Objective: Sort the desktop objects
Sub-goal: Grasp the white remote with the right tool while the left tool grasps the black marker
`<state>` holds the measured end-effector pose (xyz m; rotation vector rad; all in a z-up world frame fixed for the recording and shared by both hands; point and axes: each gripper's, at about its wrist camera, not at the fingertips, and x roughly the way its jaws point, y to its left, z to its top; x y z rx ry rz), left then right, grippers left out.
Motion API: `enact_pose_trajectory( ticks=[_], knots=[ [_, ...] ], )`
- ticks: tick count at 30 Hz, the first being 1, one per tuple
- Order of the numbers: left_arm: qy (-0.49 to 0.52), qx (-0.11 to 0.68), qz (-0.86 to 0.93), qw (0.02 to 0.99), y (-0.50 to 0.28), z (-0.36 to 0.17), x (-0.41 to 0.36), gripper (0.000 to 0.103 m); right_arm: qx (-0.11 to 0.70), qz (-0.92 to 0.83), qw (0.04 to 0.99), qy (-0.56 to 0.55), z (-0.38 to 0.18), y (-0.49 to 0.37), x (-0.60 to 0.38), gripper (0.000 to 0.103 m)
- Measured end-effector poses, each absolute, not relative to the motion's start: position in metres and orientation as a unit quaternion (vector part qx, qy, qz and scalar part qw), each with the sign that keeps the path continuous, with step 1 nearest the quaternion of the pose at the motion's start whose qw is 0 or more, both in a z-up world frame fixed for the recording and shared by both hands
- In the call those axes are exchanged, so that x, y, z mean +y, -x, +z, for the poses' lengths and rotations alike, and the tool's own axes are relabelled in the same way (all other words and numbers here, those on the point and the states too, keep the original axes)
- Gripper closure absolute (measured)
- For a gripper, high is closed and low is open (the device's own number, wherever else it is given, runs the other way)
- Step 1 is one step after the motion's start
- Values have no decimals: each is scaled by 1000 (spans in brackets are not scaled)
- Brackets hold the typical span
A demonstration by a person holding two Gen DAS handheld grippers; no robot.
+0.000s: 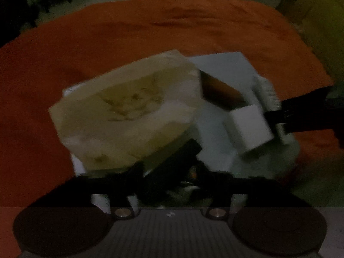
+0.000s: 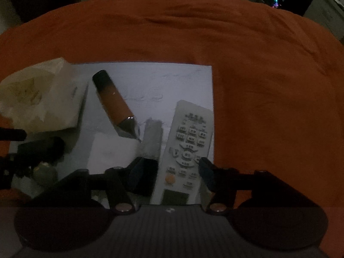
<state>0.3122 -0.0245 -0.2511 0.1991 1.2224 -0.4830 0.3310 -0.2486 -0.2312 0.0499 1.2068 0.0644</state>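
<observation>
In dim light, my left gripper [image 1: 169, 163] is shut on a cream tissue pack [image 1: 126, 111] and holds it over the white sheet [image 1: 228, 68]. The pack also shows at the left in the right wrist view [image 2: 36, 94]. My right gripper [image 2: 178, 172] is open, its jaws on either side of the near end of a grey remote control [image 2: 187, 146] lying on the white sheet [image 2: 150, 75]. An orange and black pen-shaped device [image 2: 114, 101] lies on the sheet, also visible in the left wrist view [image 1: 221, 92]. A white block [image 1: 249, 126] lies near the remote.
An orange cloth [image 2: 258, 64] covers the table. A small grey cylinder [image 2: 152, 139] and a white paper piece [image 2: 111, 152] lie on the sheet beside the remote. A round grey object [image 2: 45, 174] sits at the sheet's left. Dark furniture stands beyond the table.
</observation>
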Motion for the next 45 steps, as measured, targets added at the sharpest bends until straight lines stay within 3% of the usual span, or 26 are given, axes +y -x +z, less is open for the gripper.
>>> enact_pose_trajectory(
  ticks=[3, 4, 5, 10, 16, 19, 23, 25, 27, 29, 40, 43, 44, 45],
  knots=[
    [-98, 574, -226, 781, -311, -248, -29, 78, 567, 32, 823, -24, -227, -328, -251, 68],
    [-104, 577, -220, 780, -312, -247, -30, 87, 567, 32, 823, -25, -226, -327, -252, 68],
    [-109, 580, -211, 779, -313, -247, -30, 89, 568, 32, 822, -26, -226, -327, -253, 70],
    [-42, 607, -162, 776, -315, -248, -7, 89, 569, 30, 821, -26, -224, -327, -253, 73],
    [-53, 602, -174, 778, -311, -248, 0, 89, 572, 28, 819, -21, -220, -327, -251, 73],
    [-71, 591, -186, 781, -309, -249, -3, 82, 573, 35, 818, -18, -217, -329, -254, 73],
    [-101, 579, -202, 783, -306, -252, -11, 46, 580, 48, 813, -13, -215, -331, -260, 73],
    [-105, 584, -209, 777, -304, -255, -10, 46, 582, 54, 811, -10, -215, -332, -259, 73],
    [-104, 586, -208, 776, -303, -259, -14, 46, 582, 55, 811, -9, -215, -334, -258, 73],
    [-90, 592, -209, 773, -305, -260, -15, 75, 580, 54, 812, -14, -216, -336, -258, 73],
    [-56, 632, -81, 768, -305, -253, -12, 77, 578, 52, 814, -23, -220, -337, -263, 73],
    [-54, 634, -77, 767, -304, -254, -10, 71, 578, 48, 814, -30, -222, -340, -265, 72],
    [-57, 629, -78, 771, -303, -255, -11, 54, 578, 47, 814, -26, -222, -341, -263, 72],
    [-60, 624, -79, 775, -302, -255, -12, 44, 578, 46, 814, -20, -223, -342, -260, 70]
  ],
)
